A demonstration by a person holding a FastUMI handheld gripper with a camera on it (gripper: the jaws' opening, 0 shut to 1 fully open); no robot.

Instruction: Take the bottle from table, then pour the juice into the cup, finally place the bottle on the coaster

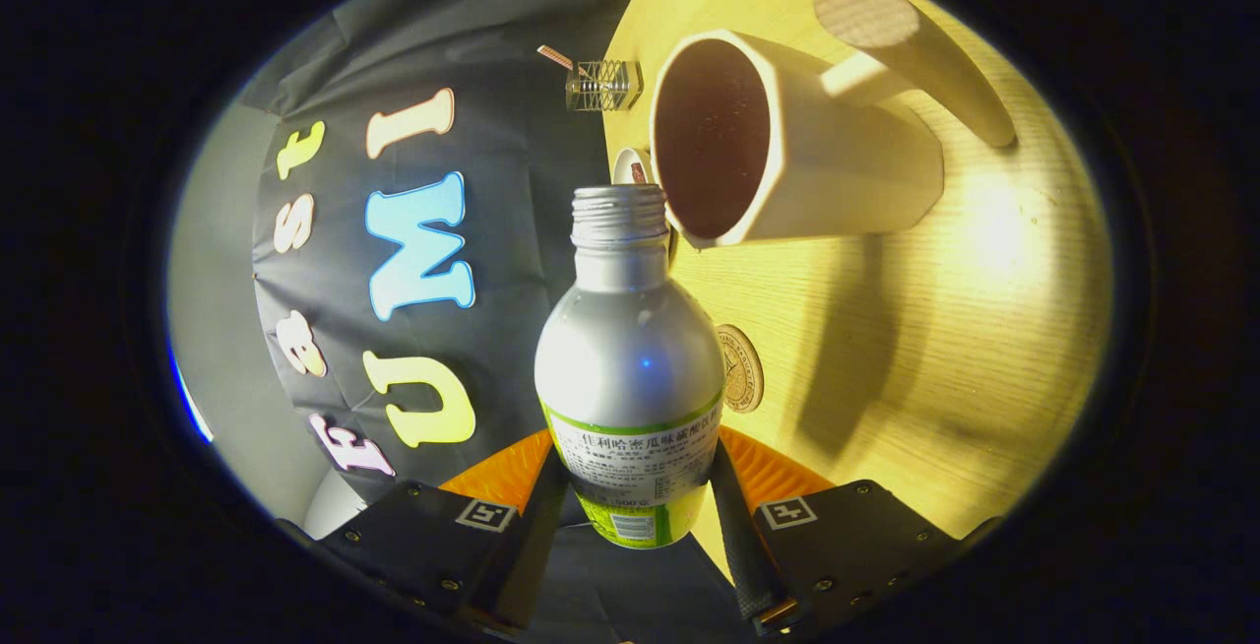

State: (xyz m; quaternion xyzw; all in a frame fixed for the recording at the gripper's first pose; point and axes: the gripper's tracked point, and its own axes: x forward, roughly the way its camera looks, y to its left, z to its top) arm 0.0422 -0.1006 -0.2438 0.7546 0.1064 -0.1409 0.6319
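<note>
tool (635,501): clamped on bottle (630,368), both fingers on its label | bottle mouth at cup (787,161) rim, 1 o'clock | coaster (740,368) at 3 o'clock, partly hidden behind bottle | pouring: perhaps, unclear | surface (965,329)

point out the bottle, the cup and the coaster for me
bottle (630,358): gripper view, on its silver shoulder, between the fingers.
cup (847,181): gripper view, on its white side wall.
coaster (740,368): gripper view, on its round patterned face.

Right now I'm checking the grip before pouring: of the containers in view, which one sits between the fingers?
The silver metal bottle with the green-edged label; the gripper is shut on it. The white mug holding dark liquid stands beyond its open neck.
</note>
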